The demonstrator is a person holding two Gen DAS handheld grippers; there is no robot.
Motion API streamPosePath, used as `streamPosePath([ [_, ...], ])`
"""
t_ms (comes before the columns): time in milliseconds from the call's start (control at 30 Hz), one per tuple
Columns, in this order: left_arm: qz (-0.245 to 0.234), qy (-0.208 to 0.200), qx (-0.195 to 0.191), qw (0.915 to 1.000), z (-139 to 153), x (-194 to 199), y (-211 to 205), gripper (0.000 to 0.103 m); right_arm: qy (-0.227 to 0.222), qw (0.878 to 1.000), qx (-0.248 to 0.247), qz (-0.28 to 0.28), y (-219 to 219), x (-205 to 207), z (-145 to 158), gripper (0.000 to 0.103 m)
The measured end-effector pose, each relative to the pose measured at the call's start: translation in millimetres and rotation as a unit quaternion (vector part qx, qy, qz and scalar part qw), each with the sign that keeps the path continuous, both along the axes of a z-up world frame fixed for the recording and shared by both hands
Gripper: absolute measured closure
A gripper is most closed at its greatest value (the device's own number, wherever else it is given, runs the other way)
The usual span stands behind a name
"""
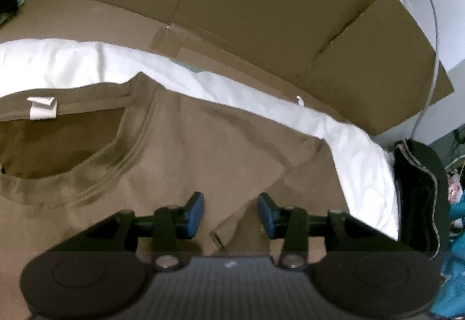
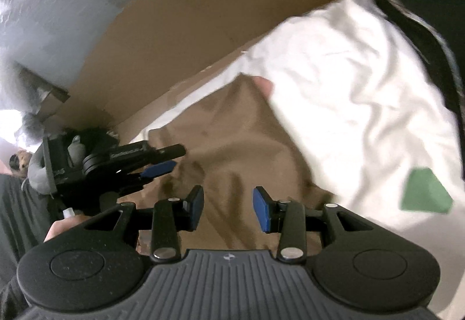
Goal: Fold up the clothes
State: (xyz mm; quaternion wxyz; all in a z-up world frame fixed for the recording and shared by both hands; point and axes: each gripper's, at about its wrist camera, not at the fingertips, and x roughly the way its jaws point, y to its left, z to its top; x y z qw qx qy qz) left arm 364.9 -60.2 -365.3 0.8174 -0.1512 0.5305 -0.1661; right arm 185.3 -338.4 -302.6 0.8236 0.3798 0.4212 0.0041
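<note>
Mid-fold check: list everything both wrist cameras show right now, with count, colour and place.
T-shirt: one, khaki-brown, spread flat under both grippers, neckline towards the left in the left wrist view.
Neck label: one, white, inside the collar.
Sheet: one, white, beneath the T-shirt.
Cardboard: flattened brown panels, beyond the sheet.
Cable: one, white, at the right edge.
Dark fabric item: one, black, right of the sheet.
Green patch: one, on the sheet; what it is I cannot tell.
Left hand-held gripper: black, blue pads, open above the T-shirt.
Right hand-held gripper: same, open.
</note>
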Motion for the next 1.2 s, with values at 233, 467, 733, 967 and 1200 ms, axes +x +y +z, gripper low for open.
streamPosePath([
  [233, -0.012, 0.0, 0.014, 0.9998, -2.6, -7.5, -7.6, 0.073, 0.023, 0.999, 0.014, -0.021, -13.3, -21.6, -14.6, 0.063],
  [467, -0.027, -0.005, 0.017, 0.9995, -3.6, -9.7, -9.5, 0.097, 0.038, 0.999, 0.02, -0.024, -14.6, -37.7, -25.6, 0.063],
  [733, -0.028, -0.009, -0.003, 0.9996, 0.3, -11.2, -0.8, 0.099, 0.048, 0.997, 0.046, -0.041, -15.0, -46.5, -38.4, 0.063],
  [967, -0.025, -0.007, -0.023, 0.9994, 2.2, -10.8, 2.8, 0.099, 0.048, 0.994, 0.073, -0.062, -14.6, -51.5, -48.1, 0.063],
  [1200, -0.023, -0.003, -0.043, 0.9988, 3.6, -10.0, 5.8, 0.098, 0.05, 0.986, 0.123, -0.104, -18.7, -54.2, -62.5, 0.063],
])
